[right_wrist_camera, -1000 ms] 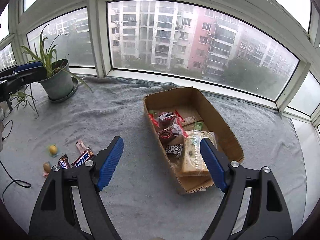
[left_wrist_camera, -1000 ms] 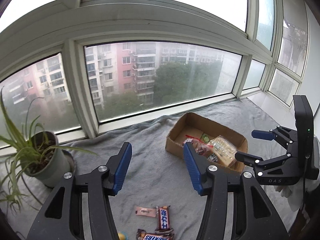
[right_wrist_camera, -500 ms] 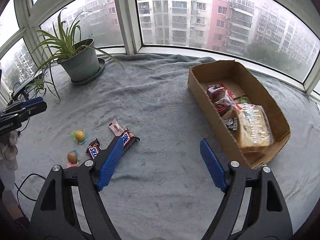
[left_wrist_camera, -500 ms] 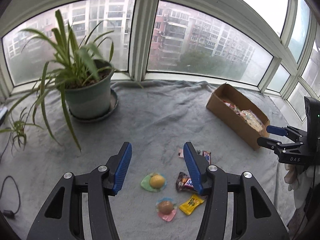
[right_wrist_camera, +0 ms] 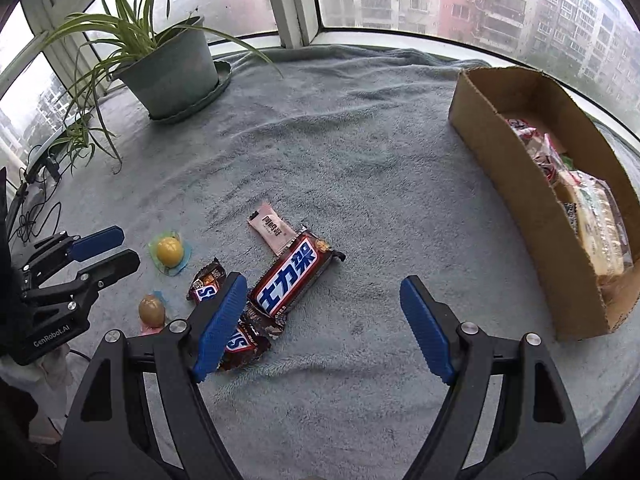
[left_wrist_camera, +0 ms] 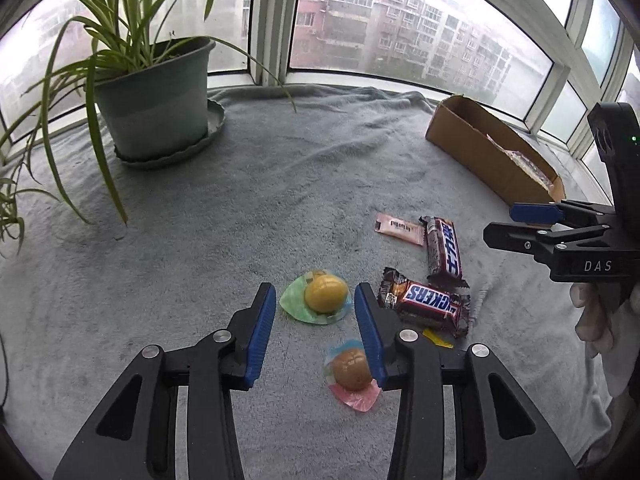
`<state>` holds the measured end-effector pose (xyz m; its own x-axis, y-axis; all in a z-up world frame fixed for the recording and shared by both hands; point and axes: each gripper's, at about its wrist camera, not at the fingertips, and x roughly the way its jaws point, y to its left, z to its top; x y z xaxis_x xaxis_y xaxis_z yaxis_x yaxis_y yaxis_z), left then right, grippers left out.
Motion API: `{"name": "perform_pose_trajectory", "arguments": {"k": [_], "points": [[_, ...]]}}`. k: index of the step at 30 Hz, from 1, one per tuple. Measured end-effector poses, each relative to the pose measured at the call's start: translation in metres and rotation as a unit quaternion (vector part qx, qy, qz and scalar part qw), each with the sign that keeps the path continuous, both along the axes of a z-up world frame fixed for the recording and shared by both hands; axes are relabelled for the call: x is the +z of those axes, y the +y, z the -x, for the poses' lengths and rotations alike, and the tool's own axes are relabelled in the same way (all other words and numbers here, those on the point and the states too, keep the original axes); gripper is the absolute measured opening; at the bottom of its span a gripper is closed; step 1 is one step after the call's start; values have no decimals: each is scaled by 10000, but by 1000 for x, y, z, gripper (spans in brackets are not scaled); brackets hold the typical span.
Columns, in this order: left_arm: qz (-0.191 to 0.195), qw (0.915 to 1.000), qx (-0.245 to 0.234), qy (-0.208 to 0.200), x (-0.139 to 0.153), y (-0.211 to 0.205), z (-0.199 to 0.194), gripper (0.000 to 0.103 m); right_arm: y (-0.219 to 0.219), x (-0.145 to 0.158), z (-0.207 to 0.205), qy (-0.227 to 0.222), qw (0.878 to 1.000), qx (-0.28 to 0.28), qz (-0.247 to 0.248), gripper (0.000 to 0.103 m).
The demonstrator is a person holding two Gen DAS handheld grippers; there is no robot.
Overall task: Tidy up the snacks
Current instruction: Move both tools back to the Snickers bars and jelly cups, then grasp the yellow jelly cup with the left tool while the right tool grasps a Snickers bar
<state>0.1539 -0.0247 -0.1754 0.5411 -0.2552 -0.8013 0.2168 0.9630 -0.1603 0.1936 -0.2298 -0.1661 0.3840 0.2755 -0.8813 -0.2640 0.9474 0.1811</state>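
Loose snacks lie on the grey blanket (left_wrist_camera: 280,200): a yellow jelly cup (left_wrist_camera: 325,297), a brown jelly cup (left_wrist_camera: 352,368), two Snickers bars (left_wrist_camera: 424,305) (left_wrist_camera: 445,249), a pink sachet (left_wrist_camera: 399,229) and a small yellow candy (left_wrist_camera: 438,338). My left gripper (left_wrist_camera: 315,322) is open, low over the blanket, with the yellow jelly cup just beyond its tips. My right gripper (right_wrist_camera: 324,330) is open above the Snickers bars (right_wrist_camera: 294,274); its left finger hides part of the nearer bar (right_wrist_camera: 240,340). A cardboard box (right_wrist_camera: 516,200) holding packaged snacks stands at the right.
A potted spider plant (left_wrist_camera: 154,92) on a saucer stands at the back left by the window. Cables (right_wrist_camera: 32,220) lie at the far left edge. The box also shows in the left wrist view (left_wrist_camera: 480,156). The windowsill bounds the blanket behind.
Both grippers have dropped and moved closer to the loose snacks. The left gripper now sits right behind the yellow jelly cup; the right one is over the Snickers bars.
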Motion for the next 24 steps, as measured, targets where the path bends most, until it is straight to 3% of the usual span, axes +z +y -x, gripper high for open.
{"name": "perform_pose_trajectory", "arguments": {"k": [10,15,20,24], "points": [[-54,9999,-129,91,-13,-4,-7,34,10,-20,-16,356,9986,-288,-260,81],[-117,9996,-194,144,-23,-10,-12,33,16,-27,-21,487,9982,-239,-249,60],[-169,9994,-244,170,-28,-15,-16,31,22,-30,-22,466,9987,-156,-94,55],[-205,9993,-279,136,-30,-16,-17,28,25,-29,-23,457,9989,-82,2,45]]}}
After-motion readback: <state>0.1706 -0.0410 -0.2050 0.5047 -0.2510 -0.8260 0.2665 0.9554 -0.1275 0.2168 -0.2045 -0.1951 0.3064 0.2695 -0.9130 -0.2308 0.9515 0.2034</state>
